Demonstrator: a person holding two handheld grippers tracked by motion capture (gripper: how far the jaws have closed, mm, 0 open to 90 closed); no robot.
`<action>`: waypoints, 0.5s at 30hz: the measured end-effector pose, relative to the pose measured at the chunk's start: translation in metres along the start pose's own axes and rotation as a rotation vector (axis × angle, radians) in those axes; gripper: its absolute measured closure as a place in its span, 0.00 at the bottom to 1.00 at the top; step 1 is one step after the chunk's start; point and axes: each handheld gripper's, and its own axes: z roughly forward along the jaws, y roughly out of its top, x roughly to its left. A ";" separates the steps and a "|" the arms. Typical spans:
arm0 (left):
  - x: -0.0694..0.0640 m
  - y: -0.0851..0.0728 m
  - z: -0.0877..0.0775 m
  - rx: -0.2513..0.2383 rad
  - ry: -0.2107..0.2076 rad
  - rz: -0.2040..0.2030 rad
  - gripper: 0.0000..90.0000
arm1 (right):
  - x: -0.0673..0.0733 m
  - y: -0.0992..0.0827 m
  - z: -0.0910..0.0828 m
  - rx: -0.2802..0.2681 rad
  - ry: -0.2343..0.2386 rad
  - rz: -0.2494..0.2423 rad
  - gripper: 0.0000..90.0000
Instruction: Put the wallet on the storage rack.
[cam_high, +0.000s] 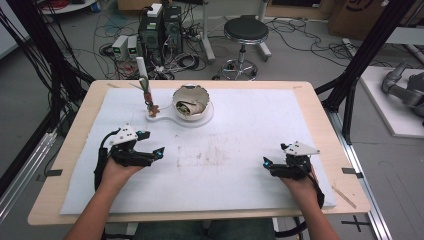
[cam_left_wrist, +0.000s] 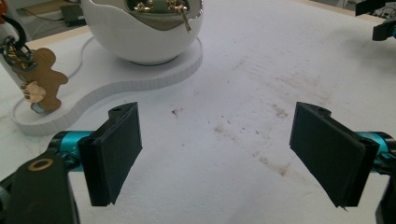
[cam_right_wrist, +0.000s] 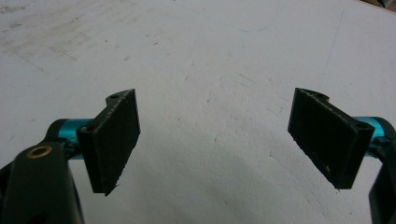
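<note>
Left tool (cam_high: 154, 144) gapes empty near the gingerbread charm (cam_left_wrist: 45, 77) toward the tabletop's far edge; we'd pinch its light, stiff, slippery body. Right tool (cam_high: 272, 161) also apart.

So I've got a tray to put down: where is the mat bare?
Bare: the white mat between the left hand-held gripper and the right hand-held gripper, and its far right side. Crowded: the far left, around the egg-shaped bowl, its white base and the gingerbread charm.

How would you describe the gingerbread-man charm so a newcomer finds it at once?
On the white mat, find the white egg-shaped bowl on its curvy stand. At the stand's narrow end, left of the bowl, hangs the gingerbread-man charm, flat and brown, unlike the shiny gold trinkets beside it.
</note>
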 end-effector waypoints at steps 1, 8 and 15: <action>0.000 -0.001 0.001 0.004 -0.002 -0.001 0.19 | -0.001 0.000 0.000 0.001 0.001 0.001 0.19; 0.002 -0.003 -0.001 0.001 0.005 -0.012 0.19 | -0.001 0.000 -0.002 -0.001 -0.003 -0.001 0.19; 0.002 -0.004 0.001 0.016 -0.001 -0.010 0.19 | 0.000 0.001 -0.001 0.000 0.000 -0.001 0.19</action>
